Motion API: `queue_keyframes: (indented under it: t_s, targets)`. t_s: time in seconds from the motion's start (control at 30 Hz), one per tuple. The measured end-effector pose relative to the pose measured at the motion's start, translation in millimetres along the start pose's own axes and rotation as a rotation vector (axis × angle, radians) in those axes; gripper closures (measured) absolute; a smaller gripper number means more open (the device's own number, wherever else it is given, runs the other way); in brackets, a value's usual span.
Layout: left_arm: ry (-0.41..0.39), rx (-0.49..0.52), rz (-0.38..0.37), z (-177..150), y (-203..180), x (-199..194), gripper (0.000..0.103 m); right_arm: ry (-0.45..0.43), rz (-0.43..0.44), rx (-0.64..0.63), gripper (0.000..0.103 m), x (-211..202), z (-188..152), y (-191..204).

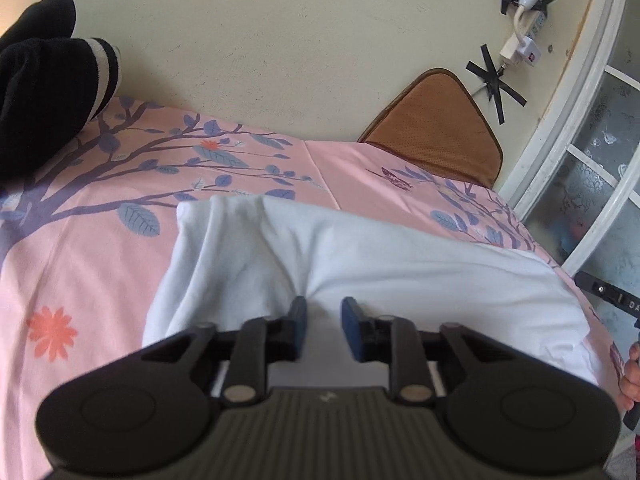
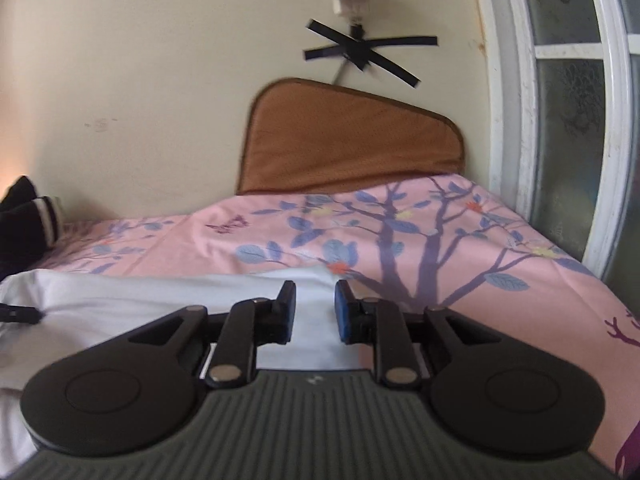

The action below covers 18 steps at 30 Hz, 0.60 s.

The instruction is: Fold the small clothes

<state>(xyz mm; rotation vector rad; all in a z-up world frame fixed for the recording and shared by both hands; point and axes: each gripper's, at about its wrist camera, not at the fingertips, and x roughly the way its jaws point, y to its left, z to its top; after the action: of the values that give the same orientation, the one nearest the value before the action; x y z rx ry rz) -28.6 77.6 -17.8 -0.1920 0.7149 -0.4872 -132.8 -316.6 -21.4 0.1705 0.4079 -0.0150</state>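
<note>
White cloth, soft and a bit crumpled, is the small garment (image 1: 360, 264) to fold, and it lies flat on the pink bedsheet (image 1: 72, 280) with its blue tree print. The left gripper (image 1: 323, 322) hangs just above the near part of the garment, with its blue pads a little apart and nothing pinched between them. The right gripper (image 2: 315, 308) sits over the garment's right edge, near where white meets pink, and its pads are a little apart too, holding nothing. To do this step well, I think each gripper should come down onto an edge of the garment, pinch just the top layer, and both should lift and carry it over together so the fold comes out straight. A bunched ridge runs up the garment's left side, and it may need smoothing first. Beyond the garment, a brown cushion (image 2: 344, 140) leans on the wall, and black socks (image 1: 44, 80) lie far to its left. Some white letters show on the right gripper's side in the left view, but they are cut off and too blurry to read for sure.
</note>
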Motion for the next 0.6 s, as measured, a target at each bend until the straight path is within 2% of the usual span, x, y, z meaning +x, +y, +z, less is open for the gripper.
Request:
queue_keyframes:
  t_s: [0.03,0.1,0.13,0.2,0.27,0.37,0.5,0.6]
  targets:
    - [0.001,0.044,0.038,-6,-7,-10,0.059,0.005,0.065,0.009,0.07,-12,-4,4]
    - [0.006,0.137,0.101,-22,-17,-31,0.059,0.069,0.153,0.013,0.068,-24,-17,11]
    - [0.016,0.16,0.114,-31,-18,-42,0.059,0.108,0.146,-0.003,0.069,-27,-25,12]
    - [0.035,0.162,0.127,-48,-14,-67,0.059,0.167,0.032,-0.078,0.071,-30,-45,13]
    - [0.054,0.148,0.155,-66,-8,-94,0.06,0.181,-0.067,-0.066,0.067,-45,-56,-1]
    - [0.06,0.1,0.175,-90,1,-135,0.061,0.132,-0.028,0.093,0.067,-90,-60,-29]
    - [0.045,-0.018,0.123,-116,9,-180,0.059,0.088,0.0,0.139,0.067,-139,-70,-41]
    - [0.031,-0.024,0.108,-132,5,-196,0.059,0.082,0.024,0.161,0.067,-154,-80,-45]
